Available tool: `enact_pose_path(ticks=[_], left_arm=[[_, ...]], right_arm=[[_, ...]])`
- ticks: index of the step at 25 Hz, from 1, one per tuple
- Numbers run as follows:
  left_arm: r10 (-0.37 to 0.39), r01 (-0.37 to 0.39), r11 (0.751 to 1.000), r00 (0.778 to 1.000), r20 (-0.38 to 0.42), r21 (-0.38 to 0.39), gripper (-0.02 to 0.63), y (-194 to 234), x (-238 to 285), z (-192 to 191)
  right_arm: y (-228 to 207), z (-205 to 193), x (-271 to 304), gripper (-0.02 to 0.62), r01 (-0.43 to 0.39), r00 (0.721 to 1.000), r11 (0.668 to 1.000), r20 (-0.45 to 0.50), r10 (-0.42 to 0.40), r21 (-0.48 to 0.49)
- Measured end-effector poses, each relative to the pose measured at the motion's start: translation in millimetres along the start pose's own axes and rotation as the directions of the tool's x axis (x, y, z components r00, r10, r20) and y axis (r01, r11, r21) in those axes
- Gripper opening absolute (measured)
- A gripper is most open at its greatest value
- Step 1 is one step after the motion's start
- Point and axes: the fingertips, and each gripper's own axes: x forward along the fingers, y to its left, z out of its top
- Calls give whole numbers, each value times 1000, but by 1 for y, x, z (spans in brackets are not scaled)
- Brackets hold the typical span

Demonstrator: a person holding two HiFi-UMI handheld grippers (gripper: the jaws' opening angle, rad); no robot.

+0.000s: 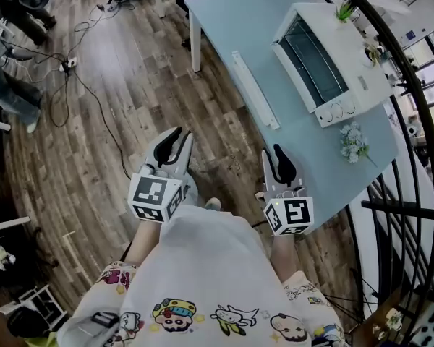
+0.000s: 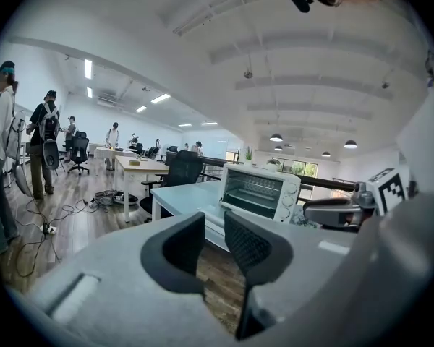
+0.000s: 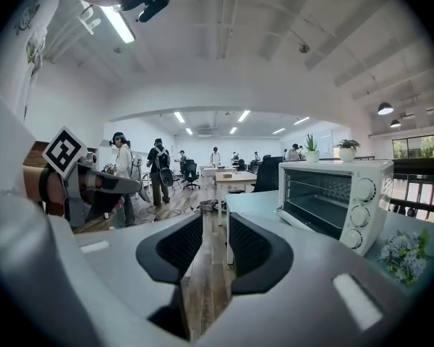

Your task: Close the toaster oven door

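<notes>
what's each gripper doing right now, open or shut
left gripper: open, nothing between the jaws
right gripper: open, nothing between the jaws

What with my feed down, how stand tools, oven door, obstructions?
Left tool open, empty; right tool open, empty. Toaster oven door down, wide open, both tools short of the table. Nothing between tools and door.

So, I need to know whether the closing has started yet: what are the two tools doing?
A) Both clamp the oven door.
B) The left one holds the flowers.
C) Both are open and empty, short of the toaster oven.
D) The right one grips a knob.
C: the left tool and the right tool each show parted jaws with nothing between them, and the toaster oven stands ahead of them on the table, untouched.
</notes>
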Motion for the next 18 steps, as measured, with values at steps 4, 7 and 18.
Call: enact_pose_path(ticks=[4,7,18], left_arm=[[-27,27,1000,1000,-8,3,86,36,30,15],[-57,57,998,998,-17,4,93,64,52,27],[-159,160,987,986,-53,22,103,135,101,46]], right_arm=[[1,14,49,118,13,1000,1000,-2,-13,-4],[6,26,84,123,22,1000,1000,-2,-22,-4],[18,38,156,129,127,992,992,-23,-127,9]])
